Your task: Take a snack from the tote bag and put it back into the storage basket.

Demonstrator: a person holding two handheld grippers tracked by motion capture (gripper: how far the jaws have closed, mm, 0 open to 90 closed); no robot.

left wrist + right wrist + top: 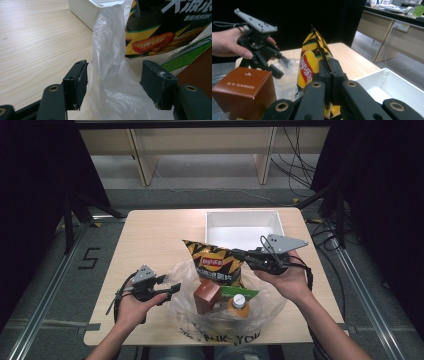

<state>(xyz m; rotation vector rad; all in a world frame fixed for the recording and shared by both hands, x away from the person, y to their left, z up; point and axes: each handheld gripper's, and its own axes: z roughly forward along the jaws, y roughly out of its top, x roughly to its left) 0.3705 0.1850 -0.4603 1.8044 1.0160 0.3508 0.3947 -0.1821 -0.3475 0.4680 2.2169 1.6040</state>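
Observation:
A yellow and black chips bag stands upright above a clear plastic bag at the table's front middle. My right gripper is shut on the chips bag's right edge, its jaws pressed together. My left gripper sits at the plastic bag's left side, open. In the left gripper view a fold of the plastic film rises between the spread jaws, unpinched. A brown box and a bottle with a green label lie in the bag.
A white bin stands at the table's back right, just behind the chips bag. Bare wooden tabletop lies to the left and back left. A dark floor and desk legs lie beyond the far edge.

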